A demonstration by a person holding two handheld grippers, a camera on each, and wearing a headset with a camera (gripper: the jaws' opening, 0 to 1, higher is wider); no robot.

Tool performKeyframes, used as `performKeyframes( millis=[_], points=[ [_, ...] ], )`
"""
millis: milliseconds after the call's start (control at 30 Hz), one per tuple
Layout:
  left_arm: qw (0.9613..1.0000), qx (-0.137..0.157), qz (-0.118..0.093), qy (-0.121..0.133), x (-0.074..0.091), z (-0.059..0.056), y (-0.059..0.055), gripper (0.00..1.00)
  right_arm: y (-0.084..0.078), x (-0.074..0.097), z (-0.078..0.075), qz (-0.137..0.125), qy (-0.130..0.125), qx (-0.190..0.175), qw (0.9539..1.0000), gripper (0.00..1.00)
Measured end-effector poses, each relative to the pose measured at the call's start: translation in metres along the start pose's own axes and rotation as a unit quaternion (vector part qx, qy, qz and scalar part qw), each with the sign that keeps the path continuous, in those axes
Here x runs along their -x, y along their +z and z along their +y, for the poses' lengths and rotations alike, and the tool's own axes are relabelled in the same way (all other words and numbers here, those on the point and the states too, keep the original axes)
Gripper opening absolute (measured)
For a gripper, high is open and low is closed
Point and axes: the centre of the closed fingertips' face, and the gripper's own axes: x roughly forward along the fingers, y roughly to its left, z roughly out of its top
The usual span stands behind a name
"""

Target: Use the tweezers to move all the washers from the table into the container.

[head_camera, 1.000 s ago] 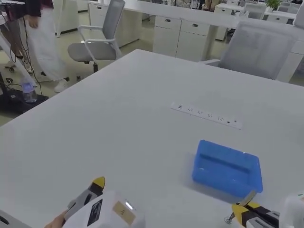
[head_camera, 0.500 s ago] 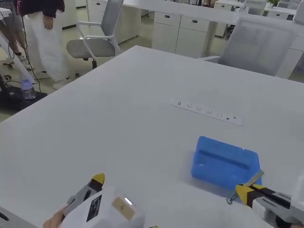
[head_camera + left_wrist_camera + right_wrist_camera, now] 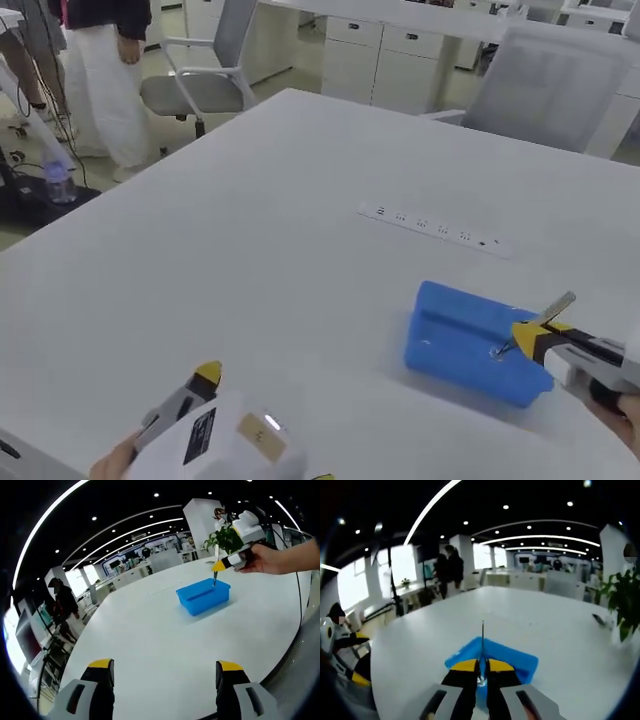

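The blue container [image 3: 468, 340] stands on the white table [image 3: 250, 250] at the near right. My right gripper [image 3: 530, 340] is shut on the thin metal tweezers [image 3: 520, 335], which point down into the container. A tiny grey washer [image 3: 497, 351] seems to sit at the tweezers' tip, too small to be sure. In the right gripper view the tweezers [image 3: 482, 637] run forward from the right gripper [image 3: 481, 666] over the container [image 3: 520, 662]. My left gripper [image 3: 162, 669] stands wide open and holds nothing, low at the near left [image 3: 265, 427], far from the container [image 3: 202, 596].
A flush power strip [image 3: 435, 231] lies in the table beyond the container. Grey office chairs [image 3: 200, 85] [image 3: 555, 90] stand past the far edges. A person [image 3: 100, 70] stands at the left by a water bottle [image 3: 58, 190] on the floor.
My right gripper has risen with the tweezers from the table in front of the container to above its inside. The left gripper has stayed in place.
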Motion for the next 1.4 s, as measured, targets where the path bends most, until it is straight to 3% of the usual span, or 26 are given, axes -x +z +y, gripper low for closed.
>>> performKeyframes(
  millis=[133, 267, 500, 1000, 1167, 1300, 1400],
  points=[
    [1.0, -0.001, 0.002, -0.001, -0.001, -0.001, -0.001, 0.85, -0.01, -0.012, -0.011, 0.016, -0.006, 0.002, 0.9999, 0.02],
    [1.0, -0.002, 0.004, -0.001, -0.001, -0.001, -0.001, 0.85, -0.026, -0.025, -0.011, 0.034, -0.009, 0.001, 0.9994, 0.03],
    [1.0, -0.002, 0.007, 0.0, -0.001, 0.0, -0.002, 0.85, -0.038, -0.038, -0.014, 0.053, -0.013, 0.005, 0.9985, 0.03],
    [1.0, -0.002, 0.009, -0.001, -0.001, -0.001, -0.003, 0.85, -0.055, -0.042, -0.014, 0.08, -0.009, 0.002, 0.9968, 0.03],
    [1.0, -0.001, 0.008, -0.001, 0.0, 0.0, -0.002, 0.85, -0.053, -0.042, -0.017, 0.08, -0.015, 0.012, 0.9967, 0.03],
    [0.9993, 0.022, -0.031, 0.005, 0.006, 0.006, 0.012, 0.83, -0.036, -0.034, -0.018, 0.059, -0.02, 0.013, 0.998, 0.03],
    [0.9979, 0.04, -0.049, -0.012, 0.009, 0.004, 0.02, 0.82, -0.02, -0.026, -0.017, 0.037, -0.018, 0.015, 0.999, 0.03]
  ],
)
